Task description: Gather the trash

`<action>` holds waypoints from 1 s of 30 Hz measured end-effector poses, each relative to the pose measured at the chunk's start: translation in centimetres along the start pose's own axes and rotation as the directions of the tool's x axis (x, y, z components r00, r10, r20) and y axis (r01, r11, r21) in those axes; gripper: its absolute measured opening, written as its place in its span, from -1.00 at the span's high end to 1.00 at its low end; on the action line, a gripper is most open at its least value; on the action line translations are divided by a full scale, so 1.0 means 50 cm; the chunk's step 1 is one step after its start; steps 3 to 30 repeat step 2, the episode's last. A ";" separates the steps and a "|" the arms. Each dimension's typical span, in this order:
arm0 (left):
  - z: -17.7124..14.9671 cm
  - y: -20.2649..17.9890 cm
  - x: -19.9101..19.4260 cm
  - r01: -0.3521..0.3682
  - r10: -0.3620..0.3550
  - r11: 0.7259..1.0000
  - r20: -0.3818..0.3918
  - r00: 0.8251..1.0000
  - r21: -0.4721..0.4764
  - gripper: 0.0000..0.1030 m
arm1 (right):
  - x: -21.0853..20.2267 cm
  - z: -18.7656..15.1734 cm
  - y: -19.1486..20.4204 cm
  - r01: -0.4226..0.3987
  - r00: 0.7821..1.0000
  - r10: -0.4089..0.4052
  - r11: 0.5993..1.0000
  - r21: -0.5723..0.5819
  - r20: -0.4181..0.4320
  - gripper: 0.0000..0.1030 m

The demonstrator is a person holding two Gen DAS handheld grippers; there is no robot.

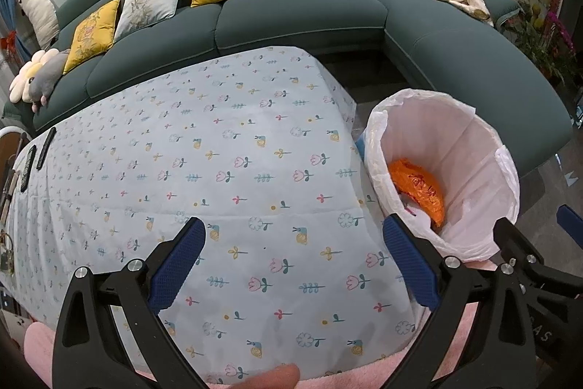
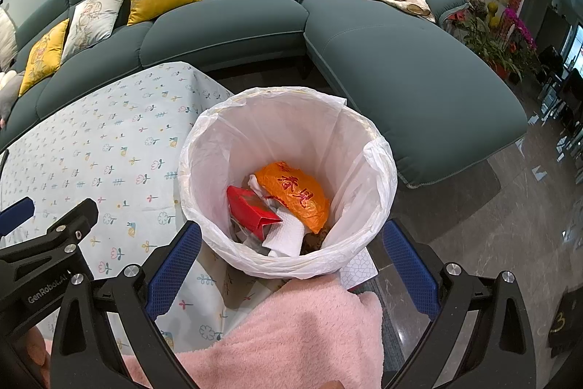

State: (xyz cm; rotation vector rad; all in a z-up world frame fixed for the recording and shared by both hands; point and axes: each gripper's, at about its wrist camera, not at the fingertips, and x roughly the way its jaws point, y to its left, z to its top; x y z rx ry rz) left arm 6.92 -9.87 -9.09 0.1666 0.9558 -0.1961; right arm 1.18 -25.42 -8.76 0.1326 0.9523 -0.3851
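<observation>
A bin lined with a white plastic bag point(image 2: 291, 119) stands on the floor at the right end of the table. Inside lie an orange wrapper point(image 2: 295, 197), a red carton point(image 2: 251, 210) and white paper towel point(image 2: 288, 236). My right gripper point(image 2: 291, 268) hangs open just above the bin's near rim, nothing between its blue pads. My left gripper point(image 1: 295, 265) is open over the flowered tablecloth point(image 1: 218, 152), empty, with the bin point(image 1: 455, 141) to its right and the orange wrapper point(image 1: 419, 188) showing in it.
A green corner sofa point(image 1: 291, 10) with yellow and grey cushions and plush toys runs behind the table. Two dark remotes point(image 1: 45, 143) lie at the table's far left edge. Pink fleece point(image 2: 291, 334) covers a person's lap below. Marble floor point(image 2: 492, 206) spreads right of the bin.
</observation>
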 end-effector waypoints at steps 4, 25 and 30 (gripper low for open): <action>0.001 0.000 0.000 0.007 -0.007 1.000 0.003 1.000 0.003 -0.82 | 0.000 -0.001 -0.001 0.000 1.000 0.000 1.000 -0.001 0.000 -0.86; 0.001 0.000 0.000 0.007 -0.007 1.000 0.003 1.000 0.003 -0.82 | 0.000 -0.001 -0.001 0.000 1.000 0.000 1.000 -0.001 0.000 -0.86; 0.001 0.000 0.000 0.007 -0.007 1.000 0.003 1.000 0.003 -0.82 | 0.000 -0.001 -0.001 0.000 1.000 0.000 1.000 -0.001 0.000 -0.86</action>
